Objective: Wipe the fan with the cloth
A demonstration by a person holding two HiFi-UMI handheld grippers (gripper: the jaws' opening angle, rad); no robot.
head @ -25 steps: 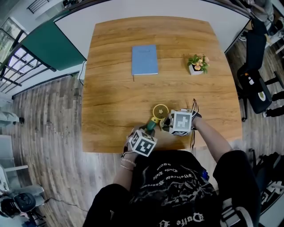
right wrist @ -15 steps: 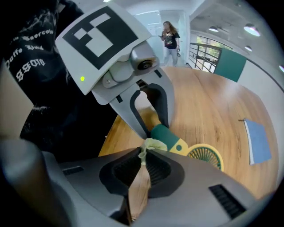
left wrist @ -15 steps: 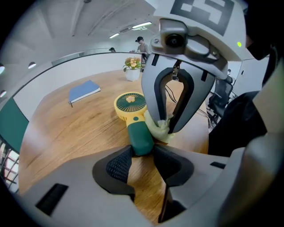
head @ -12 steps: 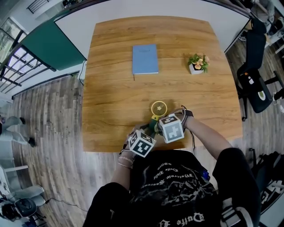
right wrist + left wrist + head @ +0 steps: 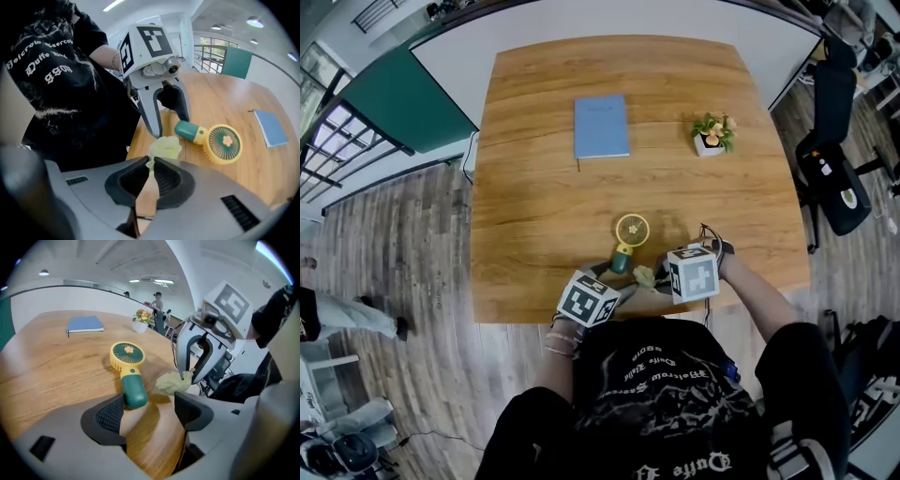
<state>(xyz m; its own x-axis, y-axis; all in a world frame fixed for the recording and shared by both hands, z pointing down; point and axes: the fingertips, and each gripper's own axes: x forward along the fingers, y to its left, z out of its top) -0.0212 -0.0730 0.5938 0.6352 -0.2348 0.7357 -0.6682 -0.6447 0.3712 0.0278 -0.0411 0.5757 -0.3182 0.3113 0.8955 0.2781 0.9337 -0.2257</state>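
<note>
At the near edge of the wooden table [image 5: 534, 216], the yellow-and-green handheld fan [image 5: 627, 242] lies flat just ahead of the left gripper [image 5: 150, 405], whose jaws have just opened wide with nothing between them, while the right gripper [image 5: 150, 165] pinches the pale green cloth [image 5: 165, 146] beside the fan's handle.

A wooden table [image 5: 534, 216] on a plank floor [image 5: 412, 281] fills the centre of the head view. A blue notebook [image 5: 601, 127] lies flat at upper centre. A small potted plant [image 5: 712, 134] stands upright at upper right, well apart from it. Near the lower edge, a yellow fan [image 5: 628, 240] lies flat, its green handle toward the bottom of the frame.
</note>
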